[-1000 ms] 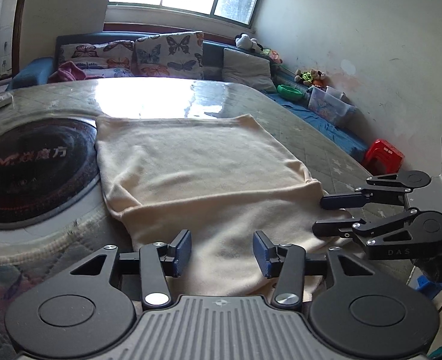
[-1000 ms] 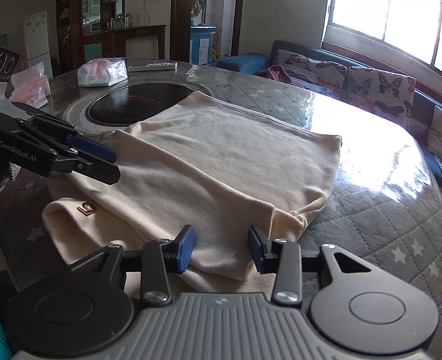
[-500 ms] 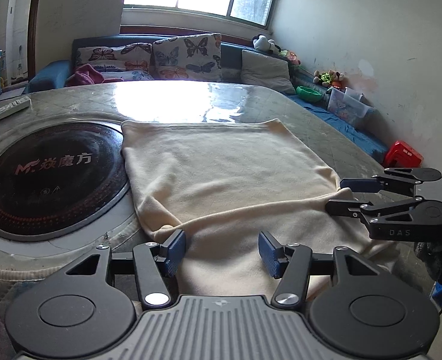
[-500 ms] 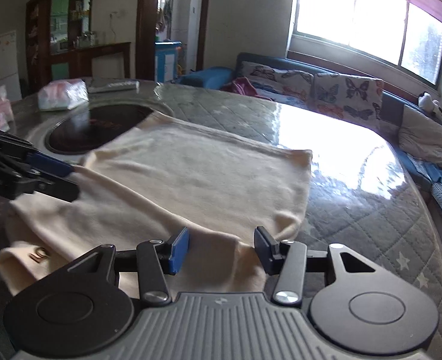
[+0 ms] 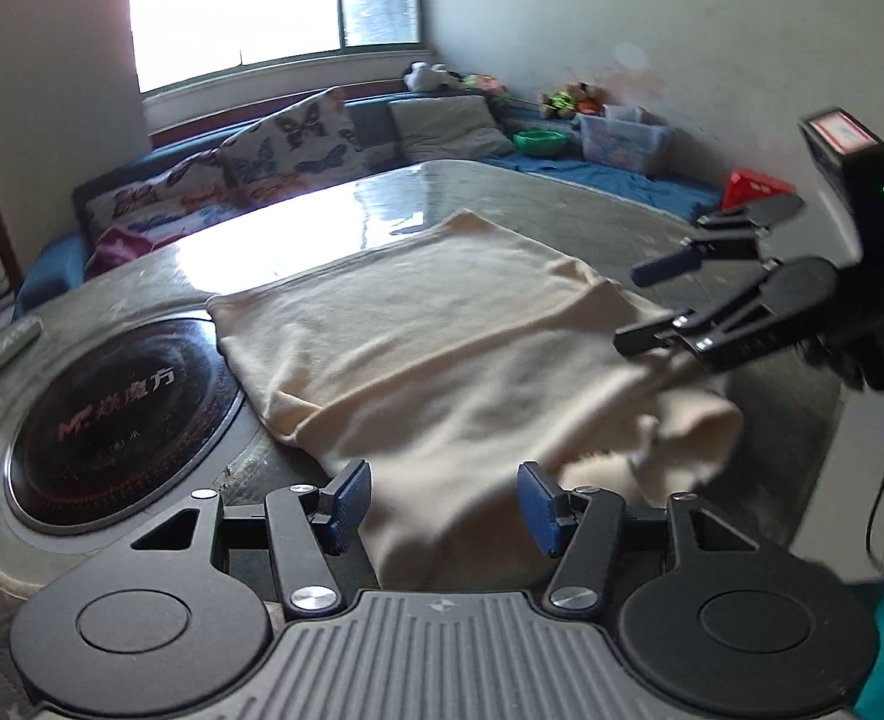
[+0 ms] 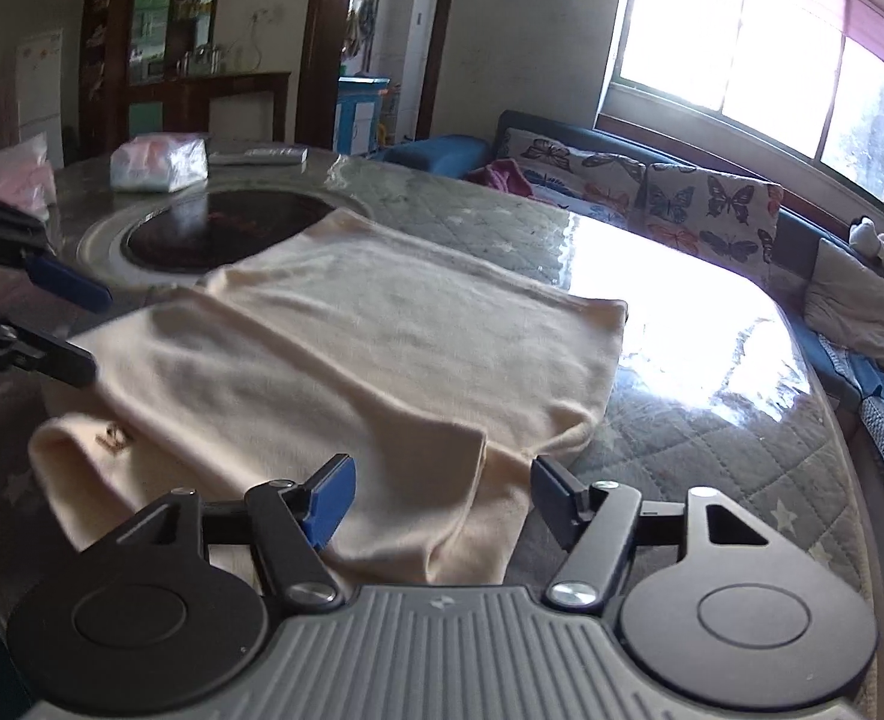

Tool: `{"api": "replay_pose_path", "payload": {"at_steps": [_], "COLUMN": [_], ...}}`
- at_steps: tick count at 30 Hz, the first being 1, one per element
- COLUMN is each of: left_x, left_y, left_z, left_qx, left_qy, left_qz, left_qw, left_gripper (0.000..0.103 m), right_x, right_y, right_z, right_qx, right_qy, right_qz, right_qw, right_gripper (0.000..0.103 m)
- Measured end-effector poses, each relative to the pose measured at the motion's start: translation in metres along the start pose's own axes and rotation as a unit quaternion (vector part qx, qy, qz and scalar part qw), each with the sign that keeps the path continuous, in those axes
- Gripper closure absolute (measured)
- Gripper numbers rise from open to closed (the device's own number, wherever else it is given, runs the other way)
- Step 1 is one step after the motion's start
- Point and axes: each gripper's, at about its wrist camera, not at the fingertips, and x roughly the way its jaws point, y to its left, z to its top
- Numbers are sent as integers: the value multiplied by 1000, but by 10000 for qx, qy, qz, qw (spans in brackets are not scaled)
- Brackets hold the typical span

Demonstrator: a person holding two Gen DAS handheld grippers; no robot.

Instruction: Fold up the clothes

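Left gripper [image 5: 442, 501]: blue-padded jaws spread wide, holding nothing; near edge of the cream knit garment [image 5: 442, 354] lies below and between them. Right gripper [image 6: 439, 498]: jaws likewise wide apart, empty, over the garment's near folded corner. Garment lies flat, folded, on the round quilted grey table [image 6: 712, 420], one edge just beside the black round inset cooktop [image 5: 118, 414]. Both grippers are held low, aimed across the table, each visible at the other's side. Small brown logo [image 6: 112, 438] on the cloth, unreadable. Cooktop lettering begins "M", followed by Chinese characters.
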Motion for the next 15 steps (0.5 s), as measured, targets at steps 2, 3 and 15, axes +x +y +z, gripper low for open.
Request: {"api": "replay_pose_path", "payload": {"at_steps": [2,3,15], "left_x": [-2,-1,-3], "left_y": [-2,-2,-3], "left_z": [-3,-4,-9], "left_qx": [-35,-93,-519], "left_qy": [35,40,-103], "left_qz": [7,17,70], "left_qw": [10000,9999,9986], "left_gripper": [45,45,40], "right_x": [-3,-4,-27], "right_y": [-1,-2,-19], "right_z": [-5,-6,-20], "right_qx": [37,65,623], "right_qy": [3,1,-212], "right_qz": [-26,-37,-260], "right_qw": [10000,10000,9975], "right_gripper": [31,30,17]}}
